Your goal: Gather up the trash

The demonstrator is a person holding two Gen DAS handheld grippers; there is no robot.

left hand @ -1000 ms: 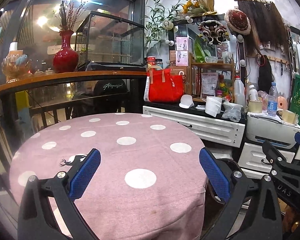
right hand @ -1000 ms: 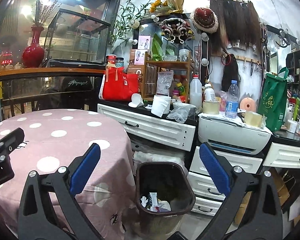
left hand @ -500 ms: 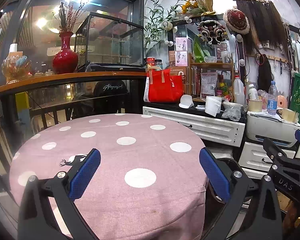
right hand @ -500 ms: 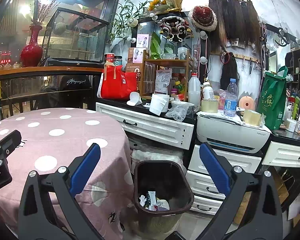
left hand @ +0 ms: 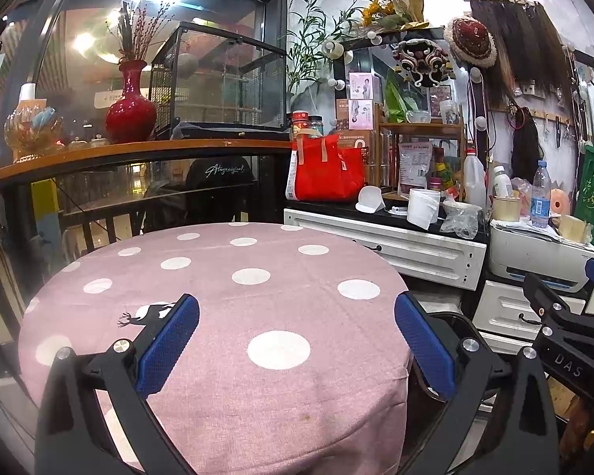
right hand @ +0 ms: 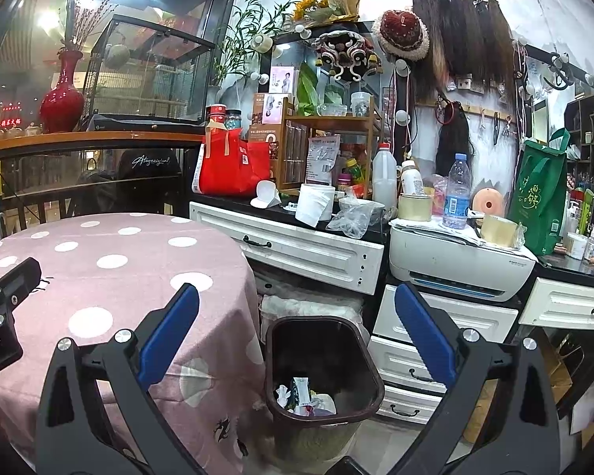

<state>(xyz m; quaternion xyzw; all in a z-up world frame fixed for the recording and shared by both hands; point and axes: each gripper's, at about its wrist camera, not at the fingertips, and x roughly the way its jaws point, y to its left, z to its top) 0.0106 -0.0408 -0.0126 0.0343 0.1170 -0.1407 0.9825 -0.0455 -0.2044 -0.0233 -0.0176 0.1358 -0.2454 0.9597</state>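
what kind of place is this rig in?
Probably a small shop or stall inside a mall: a cluttered counter with a printer, wigs hung on the wall, and a railing overlooking lit storefronts.

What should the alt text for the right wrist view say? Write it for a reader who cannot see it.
The open right claw hovers above a dark trash bin with wrappers and crumpled paper at its bottom. The bin stands on the floor between a round table with a pink polka-dot cloth and white drawers under a cluttered counter.
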